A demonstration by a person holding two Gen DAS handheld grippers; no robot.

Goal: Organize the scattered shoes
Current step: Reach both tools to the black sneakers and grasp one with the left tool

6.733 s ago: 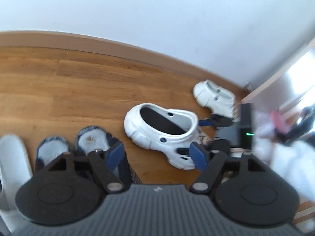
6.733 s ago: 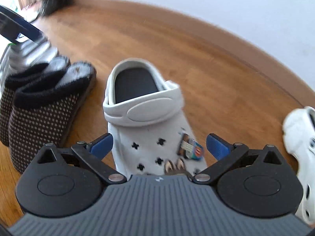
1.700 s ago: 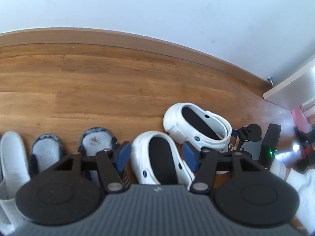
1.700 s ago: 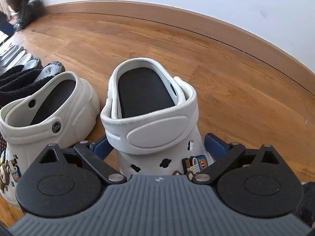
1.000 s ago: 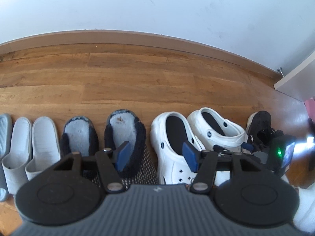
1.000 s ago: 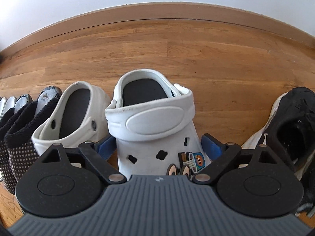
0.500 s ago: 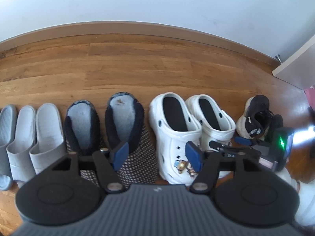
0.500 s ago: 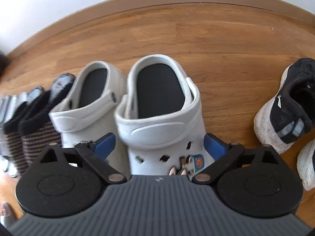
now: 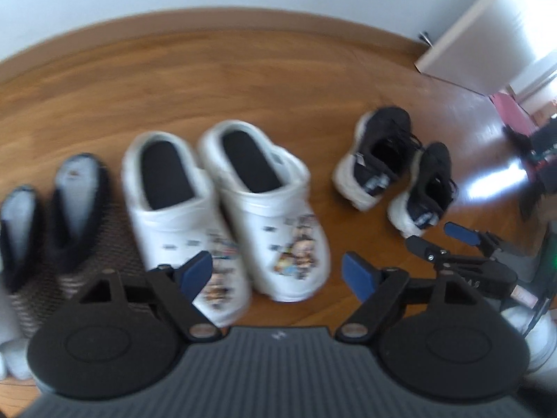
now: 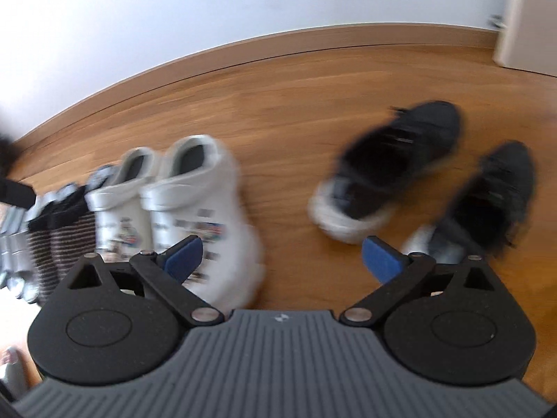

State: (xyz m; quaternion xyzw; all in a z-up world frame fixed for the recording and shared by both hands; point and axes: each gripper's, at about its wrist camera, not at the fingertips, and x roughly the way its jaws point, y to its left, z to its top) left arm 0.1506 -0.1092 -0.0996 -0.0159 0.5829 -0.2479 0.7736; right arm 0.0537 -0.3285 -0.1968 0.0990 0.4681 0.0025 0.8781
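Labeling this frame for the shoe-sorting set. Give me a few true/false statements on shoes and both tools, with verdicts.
1. The two white clogs stand side by side on the wooden floor. True.
2. The right tool is shut on a black sneaker. False: it is open and holds nothing.
3. The black sneakers lie apart from the row, angled rather than lined up. True.
4. The left tool grips a clog. False: it is open above the clogs, holding nothing.
5. The dark patterned slippers sit between the clogs and the sneakers. False: they are on the clogs' other side.
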